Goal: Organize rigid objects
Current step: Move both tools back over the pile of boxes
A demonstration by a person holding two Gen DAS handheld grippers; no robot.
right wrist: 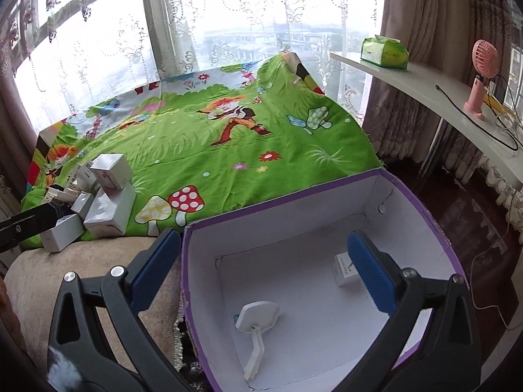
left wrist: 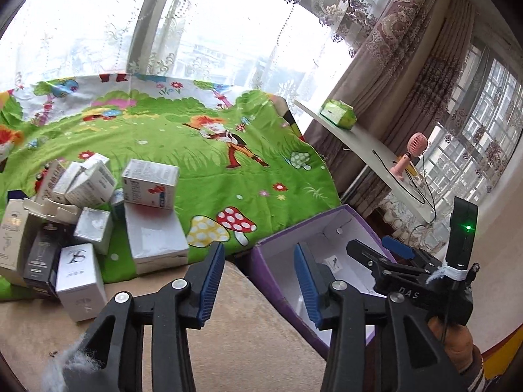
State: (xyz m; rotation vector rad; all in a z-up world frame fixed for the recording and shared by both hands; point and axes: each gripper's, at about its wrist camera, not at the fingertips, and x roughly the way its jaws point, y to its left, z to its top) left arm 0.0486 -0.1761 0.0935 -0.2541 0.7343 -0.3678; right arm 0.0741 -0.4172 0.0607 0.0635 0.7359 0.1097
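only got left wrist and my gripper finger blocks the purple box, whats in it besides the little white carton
Observer: A white plastic piece with a flat head and a stem lies on the floor of the purple box, apart from the small white carton.
Operator: is the right gripper carrying anything
Observer: No, the right gripper is wide open above the box, with nothing between its fingers.
Operator: room left in there
Observer: Yes, most of the box's white floor is bare.
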